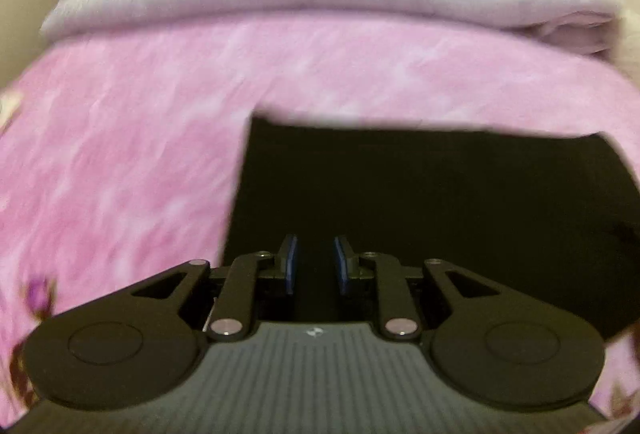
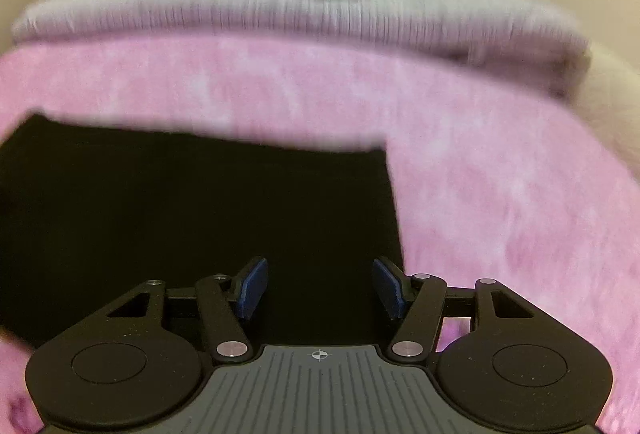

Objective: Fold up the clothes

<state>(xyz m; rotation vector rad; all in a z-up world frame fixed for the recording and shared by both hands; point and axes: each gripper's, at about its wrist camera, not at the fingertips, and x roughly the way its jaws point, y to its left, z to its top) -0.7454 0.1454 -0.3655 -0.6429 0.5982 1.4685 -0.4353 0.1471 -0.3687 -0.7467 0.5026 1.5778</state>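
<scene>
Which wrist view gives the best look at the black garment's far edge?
The right wrist view: the black garment shows its far edge and right corner there. The left wrist view shows its left corner, with the right side cut off.

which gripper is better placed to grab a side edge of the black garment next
Marginally the right gripper: its jaws gape wider and the black garment's side edge runs close by its right finger. The left gripper sits further inside its edge, jaws narrower.

A folded grey blanket (image 1: 320, 6) lies on the pink bedspread (image 1: 120, 154).
</scene>
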